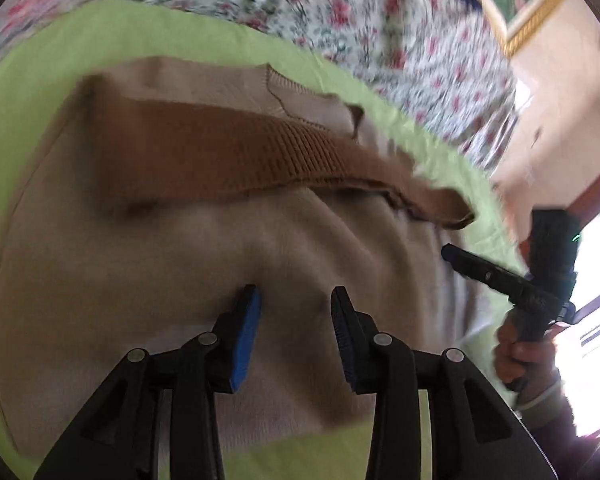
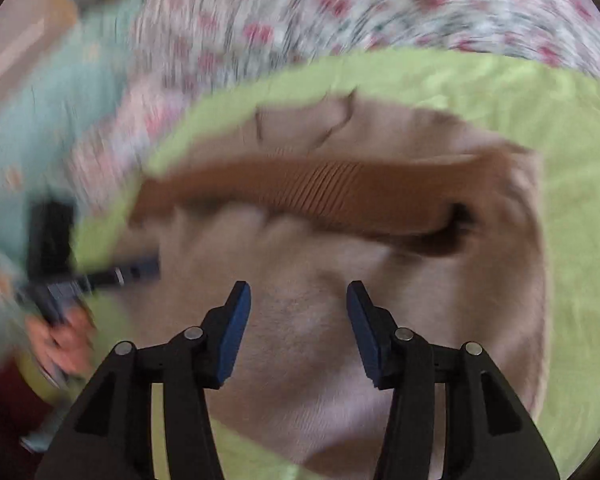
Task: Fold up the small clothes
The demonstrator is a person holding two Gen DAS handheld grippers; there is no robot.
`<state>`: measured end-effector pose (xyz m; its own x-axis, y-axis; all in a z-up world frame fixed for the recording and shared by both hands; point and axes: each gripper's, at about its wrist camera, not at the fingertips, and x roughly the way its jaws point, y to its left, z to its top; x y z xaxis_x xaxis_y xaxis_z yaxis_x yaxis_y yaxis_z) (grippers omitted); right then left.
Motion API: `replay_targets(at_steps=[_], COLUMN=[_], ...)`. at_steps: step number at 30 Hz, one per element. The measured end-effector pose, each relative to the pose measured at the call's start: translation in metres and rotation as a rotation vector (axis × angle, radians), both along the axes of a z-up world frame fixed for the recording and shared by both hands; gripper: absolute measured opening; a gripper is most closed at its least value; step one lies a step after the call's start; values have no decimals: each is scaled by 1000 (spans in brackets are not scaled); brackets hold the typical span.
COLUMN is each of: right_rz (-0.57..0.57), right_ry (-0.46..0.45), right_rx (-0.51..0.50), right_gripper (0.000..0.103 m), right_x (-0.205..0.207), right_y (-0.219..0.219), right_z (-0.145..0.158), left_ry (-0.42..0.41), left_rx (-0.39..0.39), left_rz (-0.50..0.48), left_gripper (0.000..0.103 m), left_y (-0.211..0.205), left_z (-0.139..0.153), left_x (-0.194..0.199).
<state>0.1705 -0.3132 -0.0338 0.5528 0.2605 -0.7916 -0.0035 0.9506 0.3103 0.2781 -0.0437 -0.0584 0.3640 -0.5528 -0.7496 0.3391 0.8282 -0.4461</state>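
A small beige knit garment [image 1: 140,260] with a brown ribbed band [image 1: 240,152] lies spread on a light green cloth [image 1: 180,36]. My left gripper [image 1: 295,292] stands open just over the beige fabric, below the band, and its blue pads grip nothing. In the right wrist view the same garment [image 2: 440,280] and band [image 2: 340,188] show blurred. My right gripper [image 2: 298,286] is open over the beige part, also with nothing held. Each view shows the other gripper at its edge: the right gripper [image 1: 448,252] beside the garment's right side, the left gripper [image 2: 148,268] at its left side.
The green cloth [image 2: 560,160] rests on a floral bedsheet [image 1: 380,12] that runs past its far edge. A hand [image 1: 516,356] holds the right gripper's handle. A pale teal fabric [image 2: 40,120] is blurred at the left. A gold picture frame [image 1: 532,20] stands at the far right.
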Motion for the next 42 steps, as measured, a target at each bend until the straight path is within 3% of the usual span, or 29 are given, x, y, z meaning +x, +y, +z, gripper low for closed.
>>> replay_targets(at_steps=[1,3,6,9,11,17,21,24,27,30,35,37,42], right_rz=[4,-34,-212,-394,-444,-404,-375,-360,-347,-335,-319,-315,-307], right_ry=[30,41,42,-16,-41,-55,-69,-69,-67,-67,-74,-78,-82], right_rx=[-70,-97,-107,-27,19,47,86,126,155,169,179,176,181], right_gripper=[52,51,51,51,51,52,52,54,54,54,56,57,58], right_x=[14,31,52,48,36,-8,-41,-68,-85,-98,-109,-110,-109], right_y=[3,-8,-48,-90,-101,-73,-45,-23,-6,8,20,23,26], right_z=[-6,-10,-8,1,7,11,6,-2,-6,-7,-3,-1,1], left_ry=[1,16,22,8,17,-2,-19,-16,14,61,92,80,76], left_rx=[4,-18,-10,32,-1,-56,-144,-204,-194,-202,-274,-281,-311], left_rz=[-3,10,88,225,266,272,257,233,217,227,270,290,390], left_gripper=[35,29,22,22,22,30,31,47,49,50,61,71,75], left_y=[-1,5,26,58,75,91,93,84,75,74,82,85,92], left_z=[0,3,9,18,21,26,23,18,6,-8,-21,-21,-23], left_x=[12,41,84,115,120,56,-28,-78,-109,-125,-134,-129,-104])
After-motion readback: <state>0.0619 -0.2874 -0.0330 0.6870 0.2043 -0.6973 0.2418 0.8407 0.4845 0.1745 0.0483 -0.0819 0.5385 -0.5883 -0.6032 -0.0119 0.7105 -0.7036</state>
